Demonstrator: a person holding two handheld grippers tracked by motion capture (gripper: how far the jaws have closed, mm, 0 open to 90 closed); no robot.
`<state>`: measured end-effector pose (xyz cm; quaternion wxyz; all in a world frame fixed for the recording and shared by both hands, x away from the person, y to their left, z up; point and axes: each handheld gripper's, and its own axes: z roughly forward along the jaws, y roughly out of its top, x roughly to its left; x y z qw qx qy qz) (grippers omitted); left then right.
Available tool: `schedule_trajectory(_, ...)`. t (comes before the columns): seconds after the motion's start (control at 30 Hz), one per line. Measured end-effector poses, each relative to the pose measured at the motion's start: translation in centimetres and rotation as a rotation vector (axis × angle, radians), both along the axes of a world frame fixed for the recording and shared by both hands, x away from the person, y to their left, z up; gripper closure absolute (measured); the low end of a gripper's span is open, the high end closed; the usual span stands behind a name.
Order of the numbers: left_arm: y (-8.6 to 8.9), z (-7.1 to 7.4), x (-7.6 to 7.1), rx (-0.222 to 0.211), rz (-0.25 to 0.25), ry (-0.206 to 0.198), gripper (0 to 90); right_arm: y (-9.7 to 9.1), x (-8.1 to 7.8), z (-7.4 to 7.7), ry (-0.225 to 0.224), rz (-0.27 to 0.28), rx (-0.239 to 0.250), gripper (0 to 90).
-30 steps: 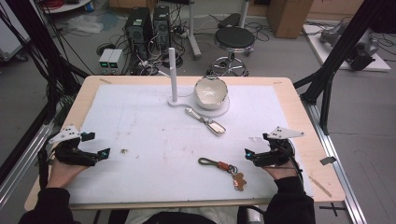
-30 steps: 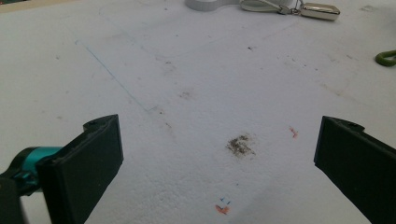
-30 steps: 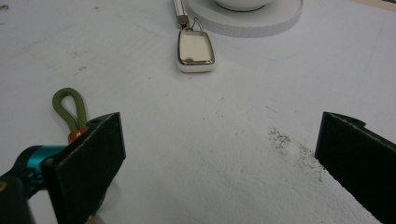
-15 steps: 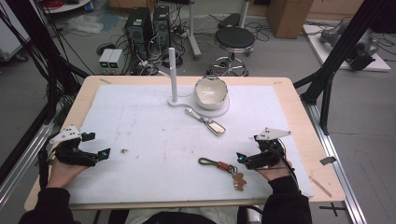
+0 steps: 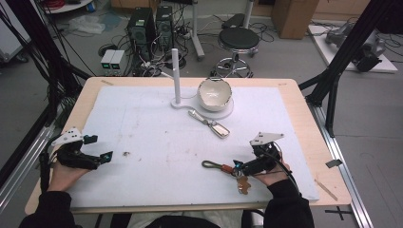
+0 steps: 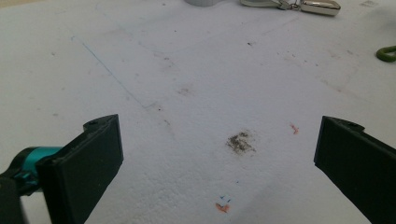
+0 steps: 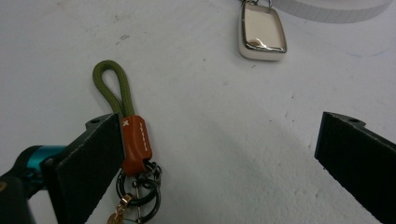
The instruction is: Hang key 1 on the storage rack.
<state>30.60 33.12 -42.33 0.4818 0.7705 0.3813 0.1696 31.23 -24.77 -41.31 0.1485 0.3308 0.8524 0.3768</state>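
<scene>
The white mat (image 5: 142,128) lies bare across its left and middle, open for passage. At the far centre stand an upright white post (image 5: 175,76) and a bowl (image 5: 215,93), with a silver key fob (image 5: 218,128) just near of them. A green-looped keychain (image 5: 223,166) lies near right, touching the right gripper's (image 5: 243,166) left jaw.

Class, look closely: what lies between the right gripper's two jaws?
In the right gripper view, bare white table; the olive-and-orange keychain sits against one jaw's inner edge.

A lab: computer towers (image 5: 152,23), tangled floor cables (image 5: 57,61) and black frame struts (image 5: 351,52) surround the table (image 5: 294,95).
</scene>
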Motion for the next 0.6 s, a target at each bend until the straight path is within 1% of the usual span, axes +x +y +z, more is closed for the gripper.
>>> schedule_trajectory(0.03,0.0,0.0,0.0,0.0,-0.002,0.0,1.7,0.4,0.0,-0.1,0.009,0.009,-0.011,0.8)
schedule_trajectory(0.17,0.0,0.0,0.0,0.001,-0.006,0.002,1.7,1.1,0.0,-0.3,0.027,0.025,-0.029,0.8)
schedule_trajectory(0.27,-0.1,0.0,0.0,0.0,-0.007,0.002,1.7,1.3,0.0,-0.5,0.03,0.036,-0.04,0.8)
schedule_trajectory(0.37,-0.1,-0.1,0.0,0.0,-0.012,0.005,1.7,2.1,0.1,-0.9,0.049,0.057,-0.077,0.9)
schedule_trajectory(0.4,-0.1,-0.1,0.0,0.0,-0.012,0.005,1.7,2.1,0.1,-0.9,0.049,0.057,-0.077,0.9)
schedule_trajectory(0.43,-0.1,-0.1,0.0,0.0,-0.012,0.006,1.7,2.4,0.1,-1.2,0.062,0.067,-0.095,1.4)
schedule_trajectory(0.53,-0.1,-0.1,0.1,0.001,-0.014,0.006,1.7,2.7,0.1,-1.3,0.071,0.077,-0.101,2.3)
schedule_trajectory(0.57,-0.2,-0.1,0.1,0.001,-0.015,0.007,1.7,2.9,0.1,-1.4,0.084,0.094,-0.104,4.9)
schedule_trajectory(0.6,-0.2,-0.1,0.1,0.001,-0.015,0.007,1.7,2.9,0.1,-1.4,0.084,0.094,-0.104,4.9)
